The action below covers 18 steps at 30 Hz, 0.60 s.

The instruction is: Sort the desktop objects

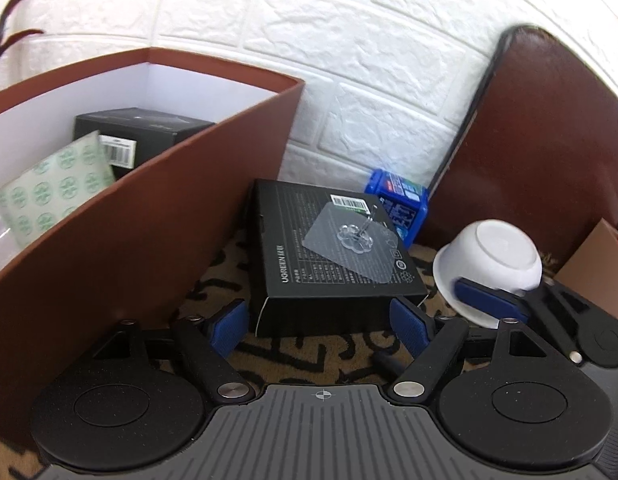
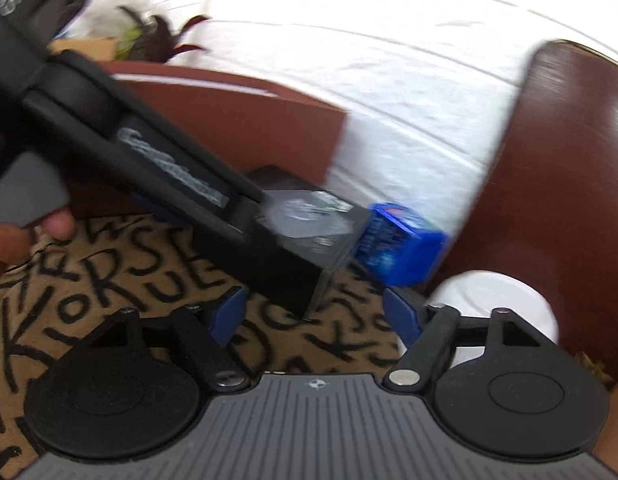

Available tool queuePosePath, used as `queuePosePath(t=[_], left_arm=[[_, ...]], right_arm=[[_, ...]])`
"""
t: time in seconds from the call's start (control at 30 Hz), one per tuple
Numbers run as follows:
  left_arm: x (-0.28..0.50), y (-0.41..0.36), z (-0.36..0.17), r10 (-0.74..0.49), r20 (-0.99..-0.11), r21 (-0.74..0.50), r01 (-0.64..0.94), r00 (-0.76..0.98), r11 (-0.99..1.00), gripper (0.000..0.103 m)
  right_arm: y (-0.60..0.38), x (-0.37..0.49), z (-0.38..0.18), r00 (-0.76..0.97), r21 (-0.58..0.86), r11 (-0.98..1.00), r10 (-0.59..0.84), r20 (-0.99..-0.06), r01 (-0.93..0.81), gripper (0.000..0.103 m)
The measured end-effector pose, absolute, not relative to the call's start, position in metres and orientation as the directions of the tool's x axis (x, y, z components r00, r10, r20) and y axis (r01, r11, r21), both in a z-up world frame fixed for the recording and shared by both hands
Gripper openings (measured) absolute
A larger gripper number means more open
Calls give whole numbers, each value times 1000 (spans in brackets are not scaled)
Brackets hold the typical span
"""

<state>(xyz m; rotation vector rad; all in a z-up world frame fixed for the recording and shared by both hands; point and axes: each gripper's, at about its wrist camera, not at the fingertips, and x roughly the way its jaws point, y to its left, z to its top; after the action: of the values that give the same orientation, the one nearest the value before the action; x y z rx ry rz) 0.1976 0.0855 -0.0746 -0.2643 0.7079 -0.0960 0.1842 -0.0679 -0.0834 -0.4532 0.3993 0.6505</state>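
A black UGREEN box (image 1: 329,252) lies on the patterned mat with a clear adhesive hook (image 1: 355,236) on top. My left gripper (image 1: 321,322) is open, its blue pads either side of the box's near end. A small blue box (image 1: 401,206) stands behind it by the wall. An upturned white bowl (image 1: 489,260) sits to the right, with the right gripper's finger (image 1: 489,300) against its rim. In the right wrist view my right gripper (image 2: 315,316) is open and empty, near the black box (image 2: 309,248), the blue box (image 2: 401,248) and the bowl (image 2: 497,304). The left gripper's body (image 2: 129,148) crosses that view.
A brown bin (image 1: 149,216) with white inside stands at the left, holding a black box (image 1: 141,136) and a green-patterned pack (image 1: 57,192). A brown leather panel (image 1: 541,152) leans at the right. A cardboard box corner (image 1: 597,264) is at far right. A white brick wall is behind.
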Motion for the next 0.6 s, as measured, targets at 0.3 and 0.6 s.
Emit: queuePosePath(t=[0.3, 0.6], left_arm=[[208, 82, -78, -177, -660, -233, 26, 730, 972, 81], [153, 70, -68, -214, -675, -221, 84, 706, 972, 76]], right_arm=[[-43, 209, -85, 667, -228, 677, 505, -548, -700, 68], [-56, 147, -67, 693, -235, 702, 484, -535, -672, 67]])
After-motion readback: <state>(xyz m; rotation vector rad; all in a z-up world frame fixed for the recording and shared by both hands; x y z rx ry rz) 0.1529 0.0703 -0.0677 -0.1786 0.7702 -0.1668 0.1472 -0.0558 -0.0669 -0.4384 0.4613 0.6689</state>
